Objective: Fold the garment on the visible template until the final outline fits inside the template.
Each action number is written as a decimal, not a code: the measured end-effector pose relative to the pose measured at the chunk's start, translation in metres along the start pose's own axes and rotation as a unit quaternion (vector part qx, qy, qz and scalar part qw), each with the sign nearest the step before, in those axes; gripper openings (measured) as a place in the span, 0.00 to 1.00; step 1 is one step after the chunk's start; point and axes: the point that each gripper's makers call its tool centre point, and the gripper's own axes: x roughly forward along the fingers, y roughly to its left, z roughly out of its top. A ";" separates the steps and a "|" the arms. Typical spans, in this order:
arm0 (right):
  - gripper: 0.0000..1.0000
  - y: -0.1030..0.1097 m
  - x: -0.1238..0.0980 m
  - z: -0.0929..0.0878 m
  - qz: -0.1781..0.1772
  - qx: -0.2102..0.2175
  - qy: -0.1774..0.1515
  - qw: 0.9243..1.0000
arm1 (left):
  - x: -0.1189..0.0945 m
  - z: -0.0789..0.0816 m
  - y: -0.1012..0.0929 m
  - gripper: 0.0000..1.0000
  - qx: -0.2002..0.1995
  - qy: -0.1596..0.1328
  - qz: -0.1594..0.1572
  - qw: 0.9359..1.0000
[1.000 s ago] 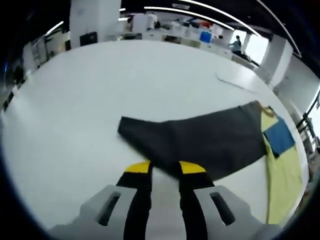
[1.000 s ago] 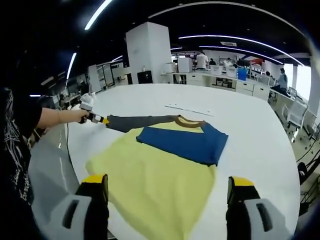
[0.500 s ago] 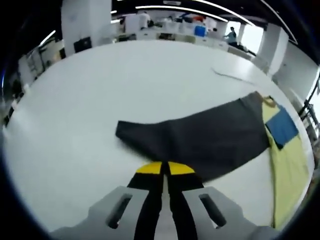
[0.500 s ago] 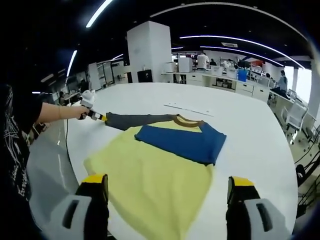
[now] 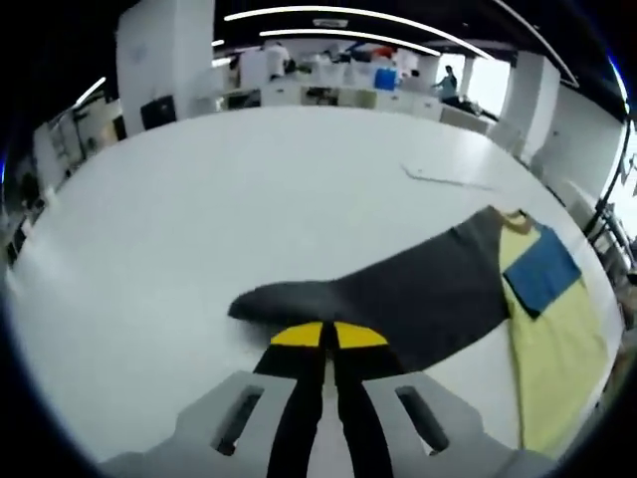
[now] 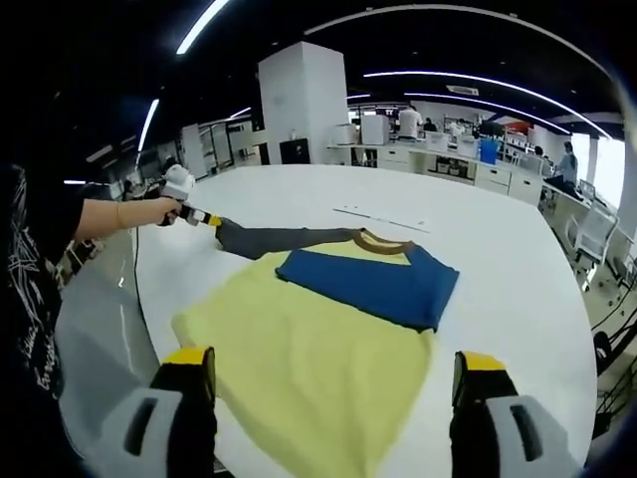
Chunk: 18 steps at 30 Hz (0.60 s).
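Note:
A yellow T-shirt (image 6: 309,358) lies flat on the white table (image 6: 498,249). Its blue sleeve (image 6: 373,284) is folded across the chest below the brown collar (image 6: 383,241). The dark grey sleeve (image 5: 418,294) stretches out sideways. My left gripper (image 5: 327,336) is shut on the end of that grey sleeve, which is raised a little off the table. In the right gripper view the left gripper (image 6: 204,217) is held by a hand at the grey sleeve (image 6: 279,239). My right gripper (image 6: 335,373) stands wide open above the shirt's hem, holding nothing.
A thin flat strip (image 6: 383,219) lies on the table beyond the collar, also seen as the strip (image 5: 448,177). A person's arm and dark shirt (image 6: 30,299) are at the left table edge. Desks and a white pillar (image 6: 304,105) stand far behind.
My left gripper's jaws closed on the grey sleeve's end, and the sleeve end has since bunched and lifted slightly. The right gripper has stayed open and nearly still.

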 end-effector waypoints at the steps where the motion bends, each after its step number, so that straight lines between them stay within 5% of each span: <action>1: 1.00 0.000 0.000 0.000 0.001 0.001 -0.001 1.000 | -0.001 0.004 -0.004 0.00 0.002 -0.004 -0.003 1.000; 18: 1.00 0.005 -0.004 -0.005 0.015 -0.007 -0.003 1.000 | -0.014 0.057 -0.079 0.00 0.062 -0.050 -0.076 0.994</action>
